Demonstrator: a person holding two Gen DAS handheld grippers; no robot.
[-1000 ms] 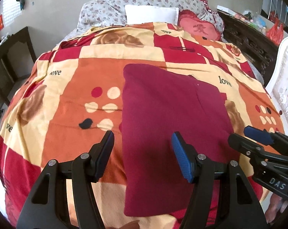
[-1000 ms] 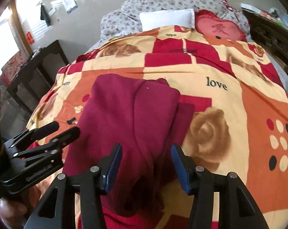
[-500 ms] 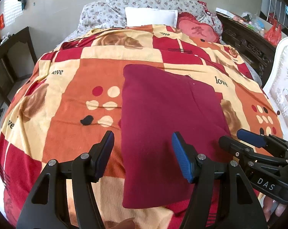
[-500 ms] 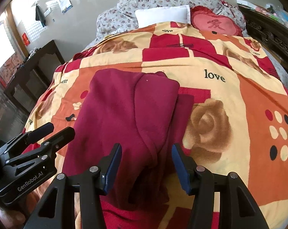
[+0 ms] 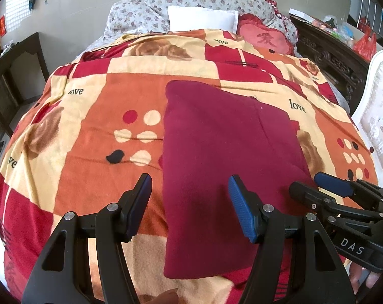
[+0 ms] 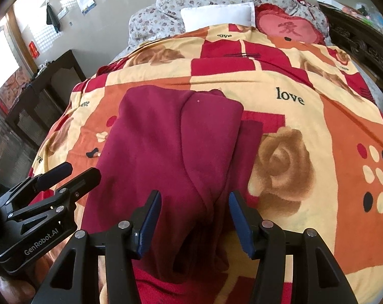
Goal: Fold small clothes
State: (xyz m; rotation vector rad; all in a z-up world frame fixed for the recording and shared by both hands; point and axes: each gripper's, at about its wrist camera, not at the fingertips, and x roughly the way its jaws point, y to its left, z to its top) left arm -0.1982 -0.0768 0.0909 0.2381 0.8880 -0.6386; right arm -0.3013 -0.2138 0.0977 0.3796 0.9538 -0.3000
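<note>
A dark red garment (image 5: 216, 157) lies flat on the patterned bed blanket (image 5: 95, 116), folded lengthwise into a long strip. In the right wrist view the garment (image 6: 166, 157) shows a folded flap along its right side. My left gripper (image 5: 190, 202) is open and empty, held above the garment's near left edge. My right gripper (image 6: 195, 215) is open and empty, above the near end of the folded flap. Each gripper shows in the other's view: the right gripper (image 5: 315, 185) at the garment's right edge, the left gripper (image 6: 74, 171) at its left edge.
Pillows (image 5: 201, 20) and a red heart cushion (image 5: 265, 39) lie at the bed's head. Dark wooden furniture (image 5: 328, 55) and a white chair (image 5: 376, 126) stand to the right. A dark table (image 6: 39, 96) stands to the left.
Both grippers have drawn back and risen slightly from the garment, staying open. The garment has not moved.
</note>
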